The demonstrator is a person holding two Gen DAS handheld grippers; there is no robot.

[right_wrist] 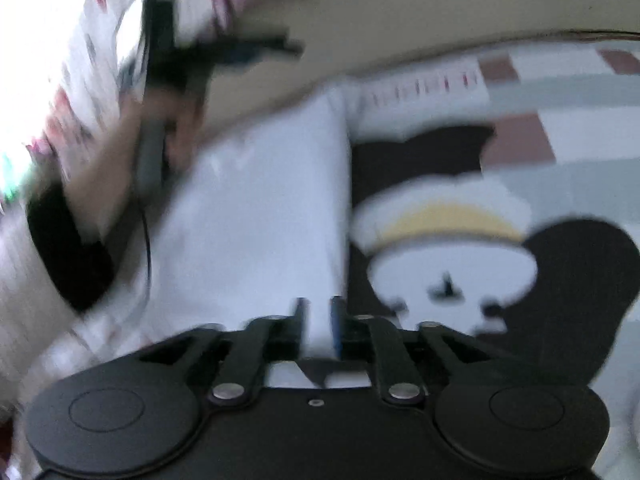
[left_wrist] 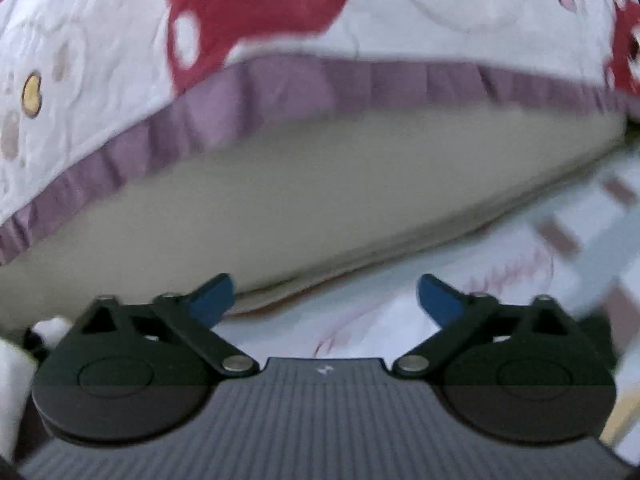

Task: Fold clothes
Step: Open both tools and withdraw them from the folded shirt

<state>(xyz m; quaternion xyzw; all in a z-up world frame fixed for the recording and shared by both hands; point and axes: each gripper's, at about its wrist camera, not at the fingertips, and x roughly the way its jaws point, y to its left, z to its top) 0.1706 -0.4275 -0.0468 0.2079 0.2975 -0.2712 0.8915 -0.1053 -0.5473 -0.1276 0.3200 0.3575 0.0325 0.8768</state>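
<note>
Down on the patterned sheet (right_wrist: 580, 128), beside the mattress edge (left_wrist: 280, 200), lay the white garment (right_wrist: 256, 216) with its black cartoon print. The right gripper (right_wrist: 318, 328) had its fingers clenched on a fold of that cloth, so I judged a fold was in hand; carrying it across would need a level sweep. The left gripper (left_wrist: 324, 300) hung released, gripping nothing. Open sheet lay rightward; the mattress hemmed the far side.

A white garment (right_wrist: 260, 216) printed with a black, white and yellow cartoon figure (right_wrist: 452, 264) is seen ahead of the black right gripper (right_wrist: 318, 320). Beyond the blue-tipped left gripper (left_wrist: 324, 300), a white and red quilt (left_wrist: 120, 40) edged in purple is shown
</note>
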